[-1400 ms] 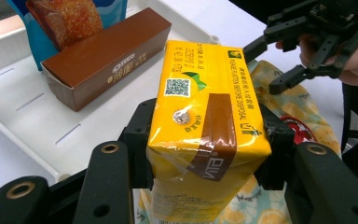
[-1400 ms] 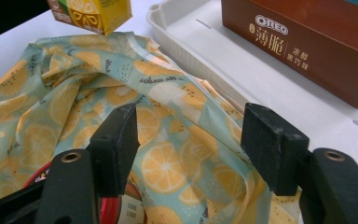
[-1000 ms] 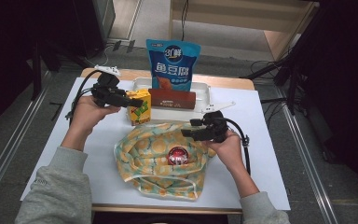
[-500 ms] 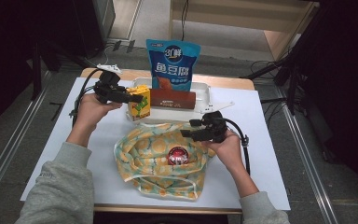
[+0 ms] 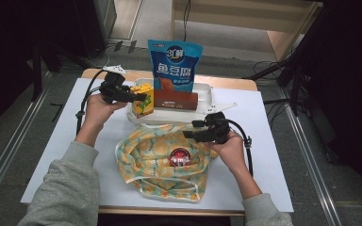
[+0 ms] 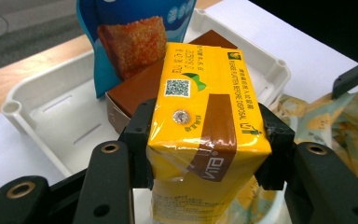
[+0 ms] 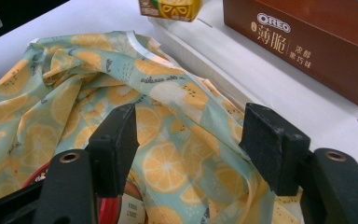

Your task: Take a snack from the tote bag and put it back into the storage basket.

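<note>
**Carton coming to the tray**

I am bringing my left claw (image 5: 139,98) from over the worktop to the white plastic tray (image 5: 206,92), pads clamping the glossy yellow juice carton (image 6: 205,135) upright, long axis vertical. My right claw (image 7: 189,144) is hovering open, level, over the lemon-print cloth bag (image 5: 155,160).

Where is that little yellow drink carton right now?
The yellow drink carton is clamped in the left gripper, at the left end of the white tray, beside the brown Oreo box and in front of the blue snack bag.
</note>
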Demonstrator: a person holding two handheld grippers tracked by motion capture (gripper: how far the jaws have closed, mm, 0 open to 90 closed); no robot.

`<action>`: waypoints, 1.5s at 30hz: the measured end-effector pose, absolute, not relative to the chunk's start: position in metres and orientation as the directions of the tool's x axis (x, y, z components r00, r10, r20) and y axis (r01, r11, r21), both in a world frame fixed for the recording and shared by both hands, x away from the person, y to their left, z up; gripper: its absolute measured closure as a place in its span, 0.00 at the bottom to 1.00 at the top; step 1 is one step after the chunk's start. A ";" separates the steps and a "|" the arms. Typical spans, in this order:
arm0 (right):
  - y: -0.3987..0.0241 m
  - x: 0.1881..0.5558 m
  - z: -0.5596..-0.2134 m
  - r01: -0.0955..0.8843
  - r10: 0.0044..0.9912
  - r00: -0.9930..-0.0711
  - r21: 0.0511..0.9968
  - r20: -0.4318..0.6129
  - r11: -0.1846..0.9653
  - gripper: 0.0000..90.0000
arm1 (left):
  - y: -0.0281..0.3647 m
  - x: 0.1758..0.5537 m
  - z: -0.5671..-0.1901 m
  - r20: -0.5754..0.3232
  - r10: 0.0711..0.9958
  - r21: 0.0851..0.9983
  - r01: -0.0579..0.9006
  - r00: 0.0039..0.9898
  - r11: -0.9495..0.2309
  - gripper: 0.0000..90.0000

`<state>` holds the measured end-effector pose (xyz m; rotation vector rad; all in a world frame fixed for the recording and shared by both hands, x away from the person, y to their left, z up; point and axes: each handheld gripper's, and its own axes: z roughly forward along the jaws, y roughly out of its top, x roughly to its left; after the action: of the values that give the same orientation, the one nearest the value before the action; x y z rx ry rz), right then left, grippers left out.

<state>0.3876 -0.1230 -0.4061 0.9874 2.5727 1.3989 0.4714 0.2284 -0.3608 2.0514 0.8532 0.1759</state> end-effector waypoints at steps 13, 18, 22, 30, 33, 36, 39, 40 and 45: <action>-0.124 0.388 -0.406 0.511 0.551 -0.795 0.769 0.254 0.383 0.41 | 0.227 0.483 -0.378 -0.174 0.646 0.773 0.509 0.743 -0.378 0.57; -0.124 0.388 -0.406 0.510 0.551 -0.796 0.770 0.252 0.385 0.41 | 0.227 0.486 -0.382 -0.161 0.666 0.776 0.510 0.728 -0.370 0.57; -0.124 0.388 -0.406 0.511 0.552 -0.795 0.768 0.252 0.385 0.41 | 0.226 0.489 -0.389 -0.191 0.654 0.764 0.529 0.732 -0.369 0.57; -0.125 0.389 -0.407 0.516 0.555 -0.792 0.765 0.254 0.385 0.41 | 0.229 0.488 -0.399 -0.212 0.652 0.751 0.548 0.728 -0.368 0.57; -0.125 0.389 -0.407 0.514 0.555 -0.793 0.766 0.252 0.387 0.41 | 0.233 0.488 -0.402 -0.228 0.636 0.751 0.548 0.738 -0.367 0.57; -0.124 0.389 -0.408 0.516 0.555 -0.792 0.765 0.255 0.385 0.42 | 0.237 0.489 -0.404 -0.250 0.630 0.748 0.560 0.735 -0.356 0.56; -0.123 0.389 -0.408 0.511 0.553 -0.795 0.765 0.249 0.391 0.42 | 0.236 0.486 -0.404 -0.232 0.627 0.747 0.549 0.744 -0.376 0.56; -0.123 0.389 -0.408 0.512 0.553 -0.795 0.765 0.249 0.391 0.42 | 0.236 0.485 -0.404 -0.227 0.626 0.743 0.548 0.746 -0.384 0.56; -0.122 0.390 -0.409 0.514 0.552 -0.795 0.762 0.250 0.394 0.42 | 0.237 0.483 -0.404 -0.229 0.628 0.737 0.554 0.744 -0.388 0.55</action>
<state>0.3902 -0.1223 -0.4085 0.9896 2.5872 1.3889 0.4829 0.2367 -0.4039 2.0807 0.8879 0.1089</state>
